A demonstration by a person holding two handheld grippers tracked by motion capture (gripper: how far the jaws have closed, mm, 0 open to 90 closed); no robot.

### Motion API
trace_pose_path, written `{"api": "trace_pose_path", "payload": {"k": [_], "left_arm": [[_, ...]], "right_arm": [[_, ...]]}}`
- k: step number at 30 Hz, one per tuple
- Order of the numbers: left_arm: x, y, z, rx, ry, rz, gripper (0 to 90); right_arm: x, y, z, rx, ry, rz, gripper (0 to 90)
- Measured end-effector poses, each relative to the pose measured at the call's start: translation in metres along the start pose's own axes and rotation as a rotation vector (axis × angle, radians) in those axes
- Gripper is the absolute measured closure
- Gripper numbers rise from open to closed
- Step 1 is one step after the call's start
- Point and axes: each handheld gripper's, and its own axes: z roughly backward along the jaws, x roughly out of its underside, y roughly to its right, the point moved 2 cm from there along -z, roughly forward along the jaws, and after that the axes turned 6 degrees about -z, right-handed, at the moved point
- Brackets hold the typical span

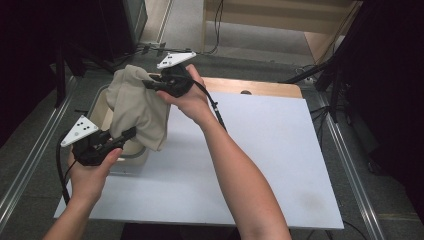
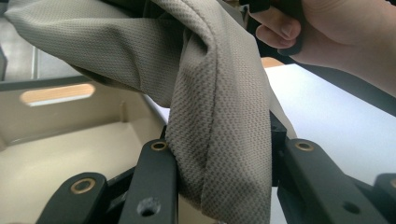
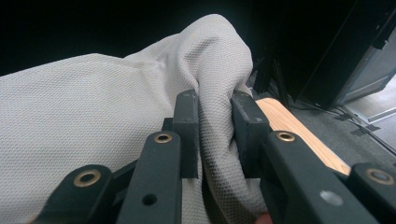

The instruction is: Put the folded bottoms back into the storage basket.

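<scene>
Above the white tabletop [image 1: 260, 150] (dark room) hangs a beige cloth [image 1: 137, 107].

No text, label or number is readable.

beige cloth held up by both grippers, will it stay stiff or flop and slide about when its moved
Probably floppy: the beige cloth sags in folds between the left gripper and the right gripper. Likely light, since a bunched pinch carries it. Its knit weave looks grippy rather than slippery.
</scene>
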Motion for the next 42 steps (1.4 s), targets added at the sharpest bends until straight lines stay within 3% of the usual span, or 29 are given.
{"api": "trace_pose_path", "payload": {"k": [13, 23, 26, 27, 28, 29, 30, 31, 32, 33, 34, 36, 38, 42], "left_arm": [[0.003, -0.034, 0.013, -0.041, 0.008, 0.037, 67.1], [0.015, -0.052, 0.009, -0.055, -0.022, 0.073, 67.2], [0.021, -0.055, 0.003, -0.057, -0.062, 0.076, 65.3], [0.023, -0.057, -0.003, -0.072, -0.118, 0.070, 58.2], [0.028, -0.058, -0.011, -0.129, -0.214, 0.089, 34.6], [0.031, -0.059, -0.014, -0.122, -0.243, 0.094, 11.9], [0.035, -0.060, -0.013, -0.086, -0.248, 0.094, 8.0], [0.037, -0.060, -0.012, -0.086, -0.233, 0.091, 2.9], [0.038, -0.059, -0.010, -0.097, -0.221, 0.084, 0.0], [0.038, -0.059, -0.008, -0.076, -0.211, 0.082, 0.0], [0.039, -0.059, -0.007, -0.050, -0.203, 0.083, 0.0], [0.038, -0.058, -0.003, -0.045, -0.183, 0.077, 0.0], [0.039, -0.058, 0.002, -0.003, -0.149, 0.075, 0.0], [0.041, -0.062, 0.011, 0.030, -0.094, 0.080, 0.0]], "right_arm": [[-0.024, -0.009, -0.044, -0.024, -0.023, 0.023, 72.5], [-0.018, -0.006, -0.071, -0.025, -0.063, 0.023, 72.5], [-0.014, -0.001, -0.079, -0.036, -0.065, 0.004, 70.7], [-0.012, 0.001, -0.083, -0.020, -0.072, -0.001, 61.7], [-0.010, 0.005, -0.088, 0.031, -0.087, -0.008, 35.9], [-0.008, 0.009, -0.095, 0.074, -0.137, -0.049, 14.9], [-0.007, 0.012, -0.097, 0.101, -0.144, -0.067, 11.4], [-0.006, 0.015, -0.096, 0.123, -0.133, -0.095, 11.3], [-0.006, 0.017, -0.094, 0.112, -0.119, -0.118, 11.2], [-0.005, 0.018, -0.090, 0.079, -0.095, -0.141, 8.4], [-0.004, 0.018, -0.087, 0.060, -0.077, -0.141, 4.5], [-0.001, 0.017, -0.078, 0.020, -0.056, -0.146, 0.4], [0.003, 0.015, -0.069, 0.019, -0.049, -0.141, 0.3], [0.016, 0.014, -0.048, 0.020, -0.025, -0.143, 0.0]]}}
